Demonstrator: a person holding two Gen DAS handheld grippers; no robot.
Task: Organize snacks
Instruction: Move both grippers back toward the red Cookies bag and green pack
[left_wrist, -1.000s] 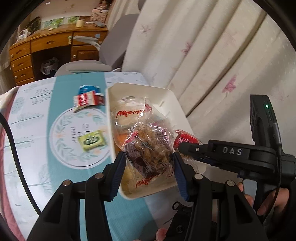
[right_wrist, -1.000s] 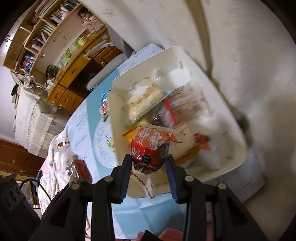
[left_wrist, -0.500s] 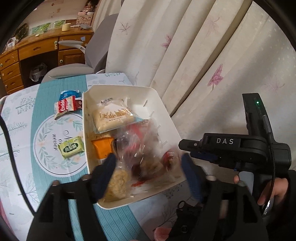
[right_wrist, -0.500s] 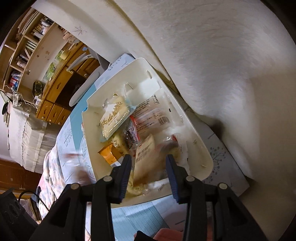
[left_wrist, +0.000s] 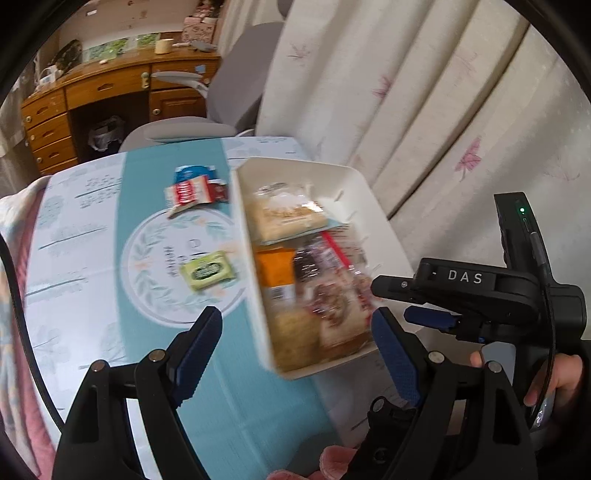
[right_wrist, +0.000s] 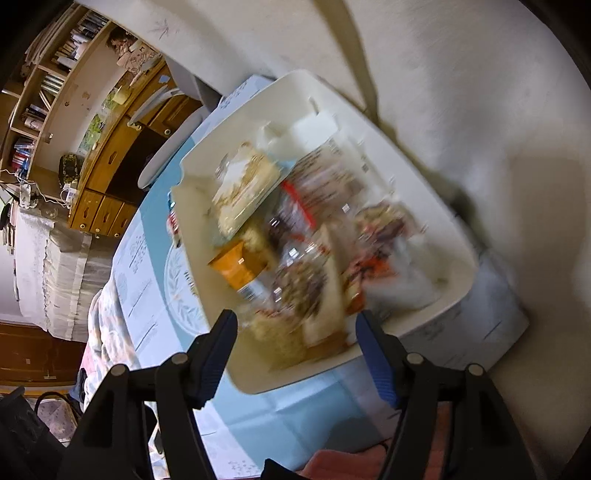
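Observation:
A white tray (left_wrist: 354, 177) (right_wrist: 458, 258) sits at the table's right edge, filled with several snack packets, among them a pale cake packet (left_wrist: 284, 214) and an orange packet (left_wrist: 275, 267) (right_wrist: 236, 267). A green packet (left_wrist: 207, 270) and a red-and-white packet (left_wrist: 190, 194) lie on the tablecloth left of the tray. My left gripper (left_wrist: 295, 343) is open and empty above the tray's near end. My right gripper (right_wrist: 295, 345) is open and empty over the tray's near edge; its body shows in the left wrist view (left_wrist: 472, 291).
A blue packet (left_wrist: 194, 171) lies behind the red-and-white one. A curtain (left_wrist: 424, 110) hangs close behind the tray. A grey chair (left_wrist: 207, 122) and a wooden desk (left_wrist: 92, 99) stand beyond the table. The tablecloth (left_wrist: 81, 258) stretches left of the tray.
Both grippers opened and let their snack packets drop into the tray. Both then pulled back from the tray, and the left view swung toward the table.

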